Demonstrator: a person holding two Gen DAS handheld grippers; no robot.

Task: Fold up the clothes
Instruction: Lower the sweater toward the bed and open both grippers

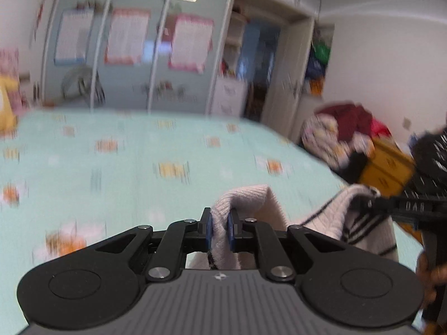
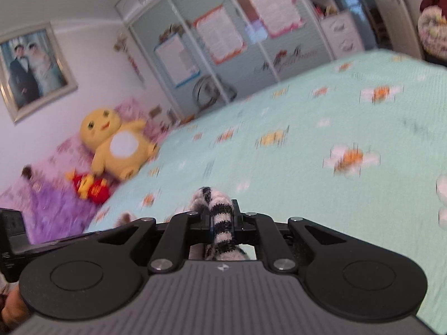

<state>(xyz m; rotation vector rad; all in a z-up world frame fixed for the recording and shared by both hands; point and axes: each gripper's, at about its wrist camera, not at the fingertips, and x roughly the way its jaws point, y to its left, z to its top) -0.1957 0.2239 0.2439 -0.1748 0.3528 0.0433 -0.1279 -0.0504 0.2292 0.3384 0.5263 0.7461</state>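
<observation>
Above the near edge of the bed (image 1: 139, 150), the left gripper (image 1: 220, 230) is clamped on a white knit edge of the sweater (image 1: 245, 195), while the right gripper (image 2: 222, 217) pinches a black-and-white striped part of it. Stretched between both, the garment's long axis runs side to side, clear of the mint bedspread ahead; neither hand looks nearer, so laying it flat likely needs both.
</observation>
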